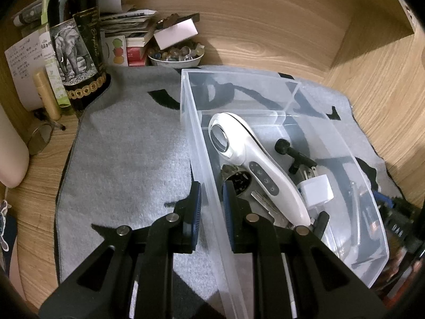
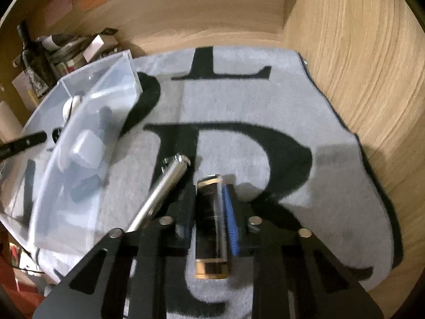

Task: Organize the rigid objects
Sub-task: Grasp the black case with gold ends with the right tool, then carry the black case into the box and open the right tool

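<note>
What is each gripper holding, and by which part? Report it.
Right gripper is shut on the black-and-gold tube, gripped across its middle. Left gripper straddles the clear bin's left wall, near corner; not visibly clamped.

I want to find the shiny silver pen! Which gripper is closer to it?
Right. The right gripper sits just beside the silver pen on the towel, its fingers closed on a black and gold tube. The left gripper straddles the clear bin's wall, farther away.
</note>
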A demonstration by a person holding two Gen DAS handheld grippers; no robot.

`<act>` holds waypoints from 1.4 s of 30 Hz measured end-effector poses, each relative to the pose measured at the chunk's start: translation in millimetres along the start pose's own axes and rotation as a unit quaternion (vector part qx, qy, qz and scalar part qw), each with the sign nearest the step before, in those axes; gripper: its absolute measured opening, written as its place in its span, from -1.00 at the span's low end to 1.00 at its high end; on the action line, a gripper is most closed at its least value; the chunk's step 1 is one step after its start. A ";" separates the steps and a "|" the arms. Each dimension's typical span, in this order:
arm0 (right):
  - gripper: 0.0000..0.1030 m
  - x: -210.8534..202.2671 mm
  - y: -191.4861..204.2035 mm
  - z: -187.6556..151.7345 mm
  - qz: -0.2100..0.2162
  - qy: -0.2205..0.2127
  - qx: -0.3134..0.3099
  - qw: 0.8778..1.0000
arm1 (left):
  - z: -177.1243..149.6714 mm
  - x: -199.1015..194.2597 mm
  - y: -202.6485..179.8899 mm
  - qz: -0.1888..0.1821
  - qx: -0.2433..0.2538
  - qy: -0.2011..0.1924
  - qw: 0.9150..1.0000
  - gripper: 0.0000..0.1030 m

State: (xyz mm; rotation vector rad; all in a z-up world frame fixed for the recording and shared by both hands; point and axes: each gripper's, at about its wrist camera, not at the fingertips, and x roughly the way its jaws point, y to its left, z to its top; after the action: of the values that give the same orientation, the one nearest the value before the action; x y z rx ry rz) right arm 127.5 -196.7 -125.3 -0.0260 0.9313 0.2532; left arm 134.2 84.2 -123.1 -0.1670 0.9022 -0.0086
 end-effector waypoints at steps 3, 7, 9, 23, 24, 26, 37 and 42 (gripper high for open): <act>-0.79 -13.8 5.8 15.9 0.006 -0.032 -0.012 0.999 | -0.4 -0.2 -0.2 -0.001 0.000 0.000 1.000 -0.67; -0.79 -24.4 13.0 30.4 0.001 -0.052 -0.037 0.998 | -1.7 -1.3 -0.3 -0.001 -0.003 0.000 1.000 -0.67; -0.77 -22.2 8.7 28.2 0.002 -0.043 -0.031 0.999 | -1.5 -1.4 -0.3 -0.001 -0.003 0.000 1.000 -0.67; -0.59 6.5 -27.4 -15.4 -0.045 0.001 0.014 0.999 | -0.5 -0.1 0.5 0.001 0.001 0.002 1.000 -0.67; -0.59 6.5 -30.2 -13.9 -0.041 -0.001 0.020 0.999 | -0.6 0.2 0.3 0.002 0.001 0.003 1.000 -0.67; -0.59 6.7 -30.1 -10.3 -0.046 -0.003 0.016 0.999 | -0.6 0.2 0.5 0.002 0.001 0.003 1.000 -0.67; -0.59 -22.2 9.4 38.0 0.016 -0.081 -0.023 0.996 | -0.3 0.8 1.1 0.003 -0.004 0.003 1.000 -0.67; -0.59 -38.3 30.0 60.9 0.068 -0.118 -0.037 0.990 | 0.0 1.1 1.0 0.004 -0.005 0.005 1.000 -0.67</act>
State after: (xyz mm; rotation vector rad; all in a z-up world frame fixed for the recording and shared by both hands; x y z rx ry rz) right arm 147.0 -167.4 -55.7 -0.0009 0.6884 0.4089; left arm 134.8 85.1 -124.1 -0.1717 0.9125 0.0031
